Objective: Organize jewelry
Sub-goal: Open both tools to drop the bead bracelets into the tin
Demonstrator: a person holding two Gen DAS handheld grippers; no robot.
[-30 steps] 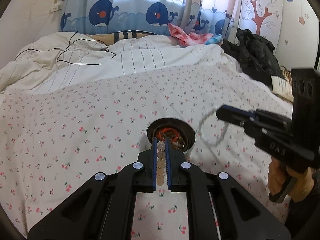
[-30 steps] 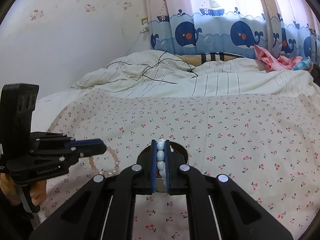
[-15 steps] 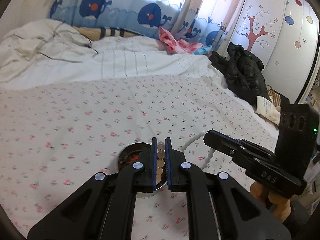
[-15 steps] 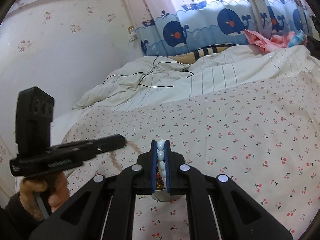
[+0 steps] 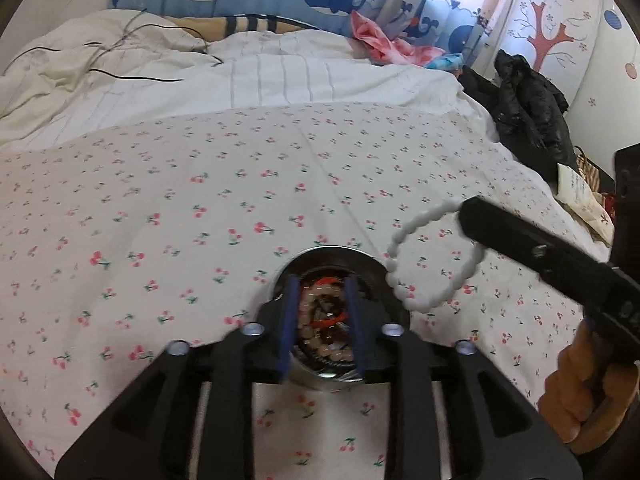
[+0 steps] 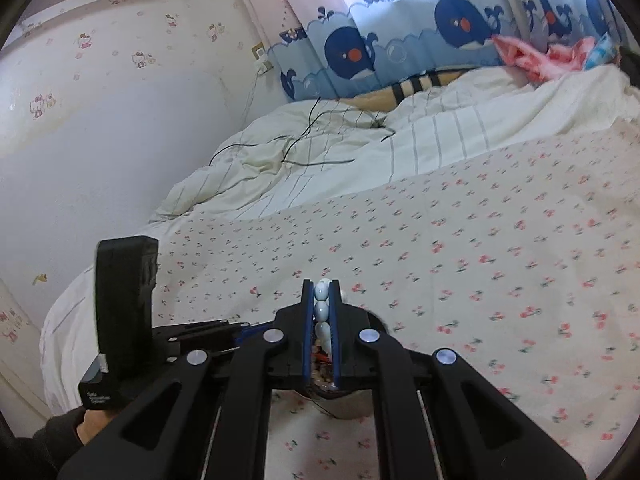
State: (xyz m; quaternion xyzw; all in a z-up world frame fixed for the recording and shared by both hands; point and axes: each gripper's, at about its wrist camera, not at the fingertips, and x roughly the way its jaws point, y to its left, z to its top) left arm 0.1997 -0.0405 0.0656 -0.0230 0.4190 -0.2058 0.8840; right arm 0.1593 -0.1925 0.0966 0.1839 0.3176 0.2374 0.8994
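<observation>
A round metal tin (image 5: 360,256) sits on the cherry-print bedsheet and holds several bead strings. My left gripper (image 5: 322,284) hangs right over it, its jaws opening. The brown bead bracelet (image 5: 306,320) lies in the tin below the parted fingers, and the pads do not press on it. My right gripper (image 5: 470,210) comes in from the right, shut on a white bead bracelet (image 5: 394,278) whose loop hangs beside the tin's rim. In the right wrist view the white beads (image 6: 321,308) are pinched between the right gripper's (image 6: 321,282) pads, above the tin (image 6: 378,319). The left gripper (image 6: 240,328) shows low at the left.
A crumpled white duvet (image 5: 240,76) with a black cable (image 5: 132,78) covers the far half of the bed. A black jacket (image 5: 528,108) lies at the bed's right edge and pink cloth (image 5: 380,42) by the whale curtain. A wall (image 6: 100,140) runs along the left.
My left gripper sank over the tin and its jaws parted, so the brown bracelet went from between the pads into the tin. The right gripper carried the white bracelet closer to the rim.
</observation>
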